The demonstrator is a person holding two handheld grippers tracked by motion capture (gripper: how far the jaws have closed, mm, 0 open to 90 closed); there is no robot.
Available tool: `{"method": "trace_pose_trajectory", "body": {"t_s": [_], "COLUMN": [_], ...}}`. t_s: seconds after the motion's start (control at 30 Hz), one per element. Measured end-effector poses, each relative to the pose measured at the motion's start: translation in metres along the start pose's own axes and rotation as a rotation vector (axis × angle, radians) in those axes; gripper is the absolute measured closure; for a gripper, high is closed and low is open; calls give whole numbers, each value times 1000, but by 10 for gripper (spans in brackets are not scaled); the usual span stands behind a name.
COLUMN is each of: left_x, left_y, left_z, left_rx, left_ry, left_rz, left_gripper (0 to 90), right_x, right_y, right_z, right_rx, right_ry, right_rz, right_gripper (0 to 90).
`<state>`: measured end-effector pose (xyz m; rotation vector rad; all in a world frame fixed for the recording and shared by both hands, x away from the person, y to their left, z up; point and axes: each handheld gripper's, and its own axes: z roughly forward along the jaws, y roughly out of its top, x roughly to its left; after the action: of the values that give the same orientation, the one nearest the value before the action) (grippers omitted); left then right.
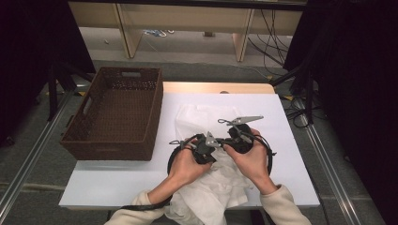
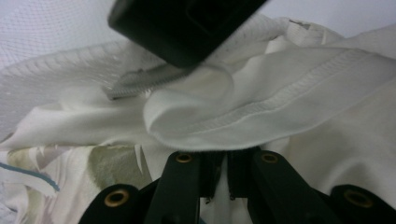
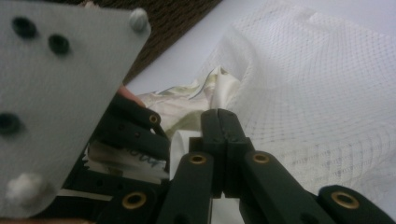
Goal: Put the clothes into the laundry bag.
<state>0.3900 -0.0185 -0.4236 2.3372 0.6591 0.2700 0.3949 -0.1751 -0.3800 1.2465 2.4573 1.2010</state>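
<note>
High view: both hands meet over a white garment (image 1: 211, 187) that lies crumpled on the white bench (image 1: 108, 183) and spills off its near edge. The left gripper (image 1: 202, 149) and right gripper (image 1: 237, 140) sit close together, nearly touching, above the cloth's middle. A brown woven basket (image 1: 117, 112) stands at the bench's left edge, well apart from the hands. Left gripper view gives what the high view cannot: the jaws closed on a fold of the white garment (image 2: 261, 107), its stitched hem running just above the pads, and the dark body of the other gripper looming at the top of that view. Right gripper view: the jaws of the right gripper (image 3: 224, 135) are pressed together; cloth seems to be pinched between them, though the tips hide it and I cannot be sure. That view also shows the garment's mesh layer (image 3: 317, 102) spread across the bench, the grey plate of the left gripper (image 3: 56, 93) large at the left, and a corner of the basket (image 3: 177, 23) behind. A printed patch with blue marks shows on the inner cloth; the writing is too blurred to read.
</note>
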Motion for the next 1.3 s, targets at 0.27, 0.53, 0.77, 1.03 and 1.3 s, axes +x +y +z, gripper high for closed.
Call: {"method": "trace_pose_trajectory", "body": {"t_s": [0.27, 0.53, 0.77, 1.03, 1.3], "left_x": [5, 49, 80, 80, 70], "left_y": [-7, -25, -35, -26, -28], "left_z": [-46, -90, -45, -10, -12], "left_rx": [-167, -172, -130, 22, 28], "left_ry": [-72, 43, -57, -80, -18], "left_rz": [-8, -73, -253, -218, -182], "left_gripper": [334, 280, 307, 412, 839], "right_x": [-2, -2, -2, -2, -3], "right_y": [2, 2, 3, 2, 1], "right_z": [-8, -7, -6, -5, -2], "right_rx": [-3, -11, -9, -1, 2], "right_ry": [-11, -11, -13, -16, -15], "right_rz": [14, -6, -1, 0, -6], "right_gripper": [900, 900, 900, 900, 900]}}
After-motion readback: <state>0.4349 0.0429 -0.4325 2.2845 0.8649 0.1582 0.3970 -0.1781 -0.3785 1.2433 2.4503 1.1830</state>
